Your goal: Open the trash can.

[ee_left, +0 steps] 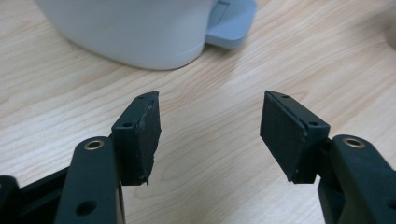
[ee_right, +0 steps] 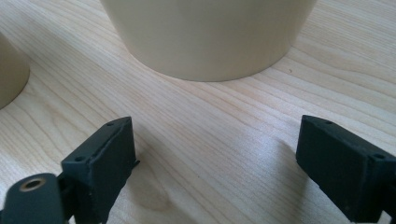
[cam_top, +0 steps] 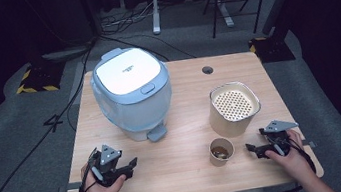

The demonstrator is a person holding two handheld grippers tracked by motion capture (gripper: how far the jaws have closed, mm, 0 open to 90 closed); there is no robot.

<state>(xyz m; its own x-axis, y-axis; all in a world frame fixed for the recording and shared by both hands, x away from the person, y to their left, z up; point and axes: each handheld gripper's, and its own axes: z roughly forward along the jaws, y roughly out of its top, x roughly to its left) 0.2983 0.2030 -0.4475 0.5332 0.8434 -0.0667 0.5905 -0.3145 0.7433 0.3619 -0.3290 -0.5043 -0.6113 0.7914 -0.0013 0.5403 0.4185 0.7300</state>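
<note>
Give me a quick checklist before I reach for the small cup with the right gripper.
1. Right gripper open: ok, jaws spread wide in the right gripper view.
2. Right gripper empty: ok, bare table between the jaws.
3. Path to the cup: ok, bare wood between them.
4. Cup upright: ok; something brownish inside, so spill risk.
5. Strainer pot clear of the cup: ok, apart but close behind, so mind it.
6. Left gripper out of the way: ok, open and empty near the bin.
</note>
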